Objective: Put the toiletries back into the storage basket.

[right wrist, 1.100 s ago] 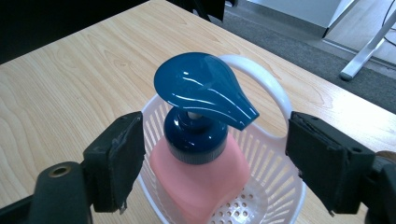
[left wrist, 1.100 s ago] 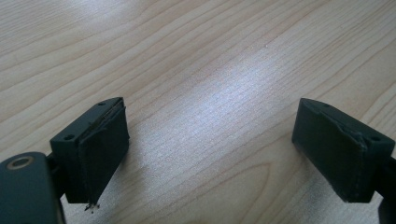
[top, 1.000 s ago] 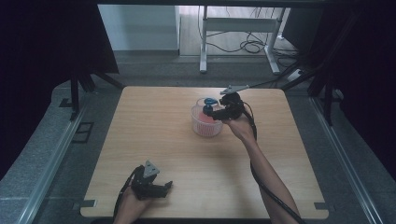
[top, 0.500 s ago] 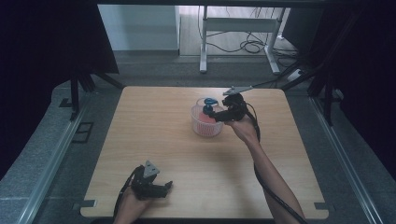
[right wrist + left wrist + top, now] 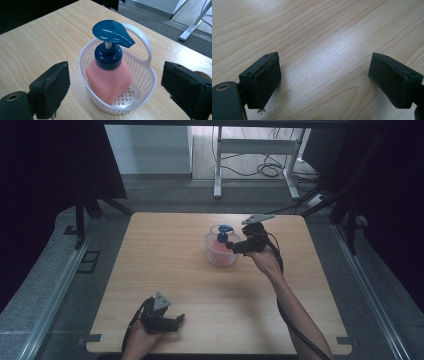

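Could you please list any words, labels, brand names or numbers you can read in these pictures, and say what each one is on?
There is no readable text.
Pink pump bottle: no label on the side that shows.
Blue pump head: plain.
White basket: no marking.
Wooden table: bare grain.
Right gripper and left gripper: the black fingers carry no print.

Both tongs are matte black. The left tongs [image 5: 176, 319] carry a grey three-cornered plate on top, as do the right tongs [image 5: 231, 247]. Each has two blocky jaws faced with dark pads, frayed at the edges, with small screw holes. A black cable trails behind each. Forearms are bare, sleeveless.
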Available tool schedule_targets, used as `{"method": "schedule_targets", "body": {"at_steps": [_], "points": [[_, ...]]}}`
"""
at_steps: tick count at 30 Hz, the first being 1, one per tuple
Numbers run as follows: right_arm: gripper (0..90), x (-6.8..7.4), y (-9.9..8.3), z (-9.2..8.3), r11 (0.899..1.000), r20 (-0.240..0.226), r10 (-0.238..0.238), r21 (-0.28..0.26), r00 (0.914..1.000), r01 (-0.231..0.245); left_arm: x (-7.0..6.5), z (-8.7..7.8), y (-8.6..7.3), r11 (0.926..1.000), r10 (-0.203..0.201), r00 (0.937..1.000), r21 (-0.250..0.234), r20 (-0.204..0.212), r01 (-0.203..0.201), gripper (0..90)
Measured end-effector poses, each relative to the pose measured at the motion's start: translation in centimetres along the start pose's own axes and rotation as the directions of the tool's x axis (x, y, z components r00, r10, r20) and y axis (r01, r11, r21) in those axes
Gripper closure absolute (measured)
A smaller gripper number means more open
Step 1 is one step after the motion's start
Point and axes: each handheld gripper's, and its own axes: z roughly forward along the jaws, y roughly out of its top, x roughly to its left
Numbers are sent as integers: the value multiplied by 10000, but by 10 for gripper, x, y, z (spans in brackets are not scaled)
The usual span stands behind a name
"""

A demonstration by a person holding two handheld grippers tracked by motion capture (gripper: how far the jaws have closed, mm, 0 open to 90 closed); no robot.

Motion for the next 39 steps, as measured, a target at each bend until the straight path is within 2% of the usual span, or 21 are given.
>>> {"method": "schedule_targets", "body": {"at_steps": [10,21,39], "points": [[51,6,-4,-9,9996,114,-289,27,9995,289,0,0,0,10000,0,10000,3,0,0,104],[53,12,-11,-23,9992,205,-403,27,9990,403,0,0,0,10000,-10,10000,1,6,10,104],[37,18,-30,-36,9987,52,-501,62,9987,501,0,0,0,10000,-30,10000,5,-16,30,104]]}}
